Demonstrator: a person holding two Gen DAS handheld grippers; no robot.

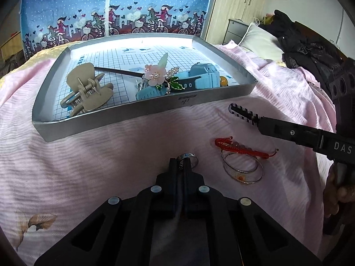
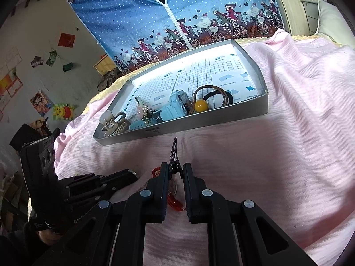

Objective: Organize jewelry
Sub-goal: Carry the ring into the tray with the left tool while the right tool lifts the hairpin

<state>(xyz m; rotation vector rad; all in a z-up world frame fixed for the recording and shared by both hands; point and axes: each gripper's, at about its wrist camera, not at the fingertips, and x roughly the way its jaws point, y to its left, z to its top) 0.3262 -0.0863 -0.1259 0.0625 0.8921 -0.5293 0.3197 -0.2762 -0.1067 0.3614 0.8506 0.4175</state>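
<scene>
Between the closed fingers of the left gripper [image 1: 181, 163] a small silver ring [image 1: 187, 157] is pinched, held just above the pink bedspread [image 1: 111, 155]. The fingers of the right gripper [image 2: 175, 168] are drawn in to a narrow gap, and a black-and-white striped hair clip [image 2: 173, 153] is clamped by its hinge end there, its toothed tip pointing toward the tray; in the left wrist view the same clip [image 1: 244, 113] is seen projecting from the right gripper, clear of the bedspread. Beneath and just beside the right gripper, a red braided cord bracelet [image 1: 241, 147] and two thin silver bangles [image 1: 244, 168] are left lying on the bedspread, the cord laid across the bangles. Farther out, a shallow silver tray [image 1: 124, 119] with a grid-printed floor is set on the bed, and a beige claw clip [image 1: 88, 88], a pink flower hairpin [image 1: 155, 75], a light blue watch [image 1: 199, 77], a yellow bead hair tie [image 2: 200, 105] and other hair ties have already been gathered in it. The step in hand is judged to be the carrying of two pieces at once toward the tray, with the task well along but not finished. For the next move, both pieces would need to be lifted over the near wall, set down on bare grid and only then released; the ring could easily be lost in the folds if released short of the wall.
</scene>
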